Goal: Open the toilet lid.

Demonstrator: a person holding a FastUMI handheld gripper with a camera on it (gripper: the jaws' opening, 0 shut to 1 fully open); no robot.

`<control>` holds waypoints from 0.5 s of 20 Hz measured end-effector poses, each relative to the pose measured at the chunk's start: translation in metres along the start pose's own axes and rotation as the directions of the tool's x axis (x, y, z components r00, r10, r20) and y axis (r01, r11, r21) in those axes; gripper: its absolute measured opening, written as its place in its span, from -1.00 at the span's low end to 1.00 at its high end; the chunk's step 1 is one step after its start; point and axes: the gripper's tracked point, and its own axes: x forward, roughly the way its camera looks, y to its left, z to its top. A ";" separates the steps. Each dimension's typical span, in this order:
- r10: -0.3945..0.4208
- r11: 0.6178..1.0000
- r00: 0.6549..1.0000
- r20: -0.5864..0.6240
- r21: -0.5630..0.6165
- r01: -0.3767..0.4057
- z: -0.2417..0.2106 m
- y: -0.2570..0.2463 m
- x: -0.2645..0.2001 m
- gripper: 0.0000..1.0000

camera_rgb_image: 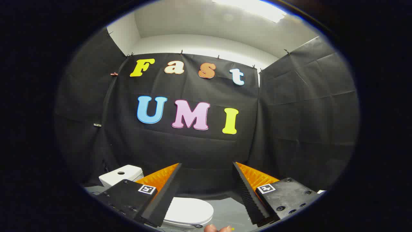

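Tool (207, 167) first: I see its two fingers spread wide apart, and nothing sits between them. Both fingers (164, 193) reach forward and a little up, so I am looking mostly at the black cloth wall (289, 129) of the booth and not down at the floor. Each finger has a small square marker (147, 189) on its block.

Low down, under the left finger, I see the toilet lid (190, 210). It is white and rounded, and it lies flat and closed on the bowl. The left finger covers part of it from my view, but I cannot tell that it touches it; the lid looks to be below and beyond the finger. The white toilet tank (124, 175) stands to the left of the left finger, close to the cloth wall, with a round button on its top.

The grey floor (230, 209) shows between the two fingers, next to the lid. At the very bottom, between the finger blocks, I see the tips of a person's fingers (217, 228). Above the cloth there is a white wall and a bright ceiling light (254, 8).
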 end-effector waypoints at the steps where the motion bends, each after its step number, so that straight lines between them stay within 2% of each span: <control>1: 0.003 1.000 1.000 -0.003 0.002 -0.003 -0.002 0.000 0.000 0.96; 10: 0.002 1.000 1.000 -0.028 0.008 -0.002 -0.012 -0.001 -0.001 0.96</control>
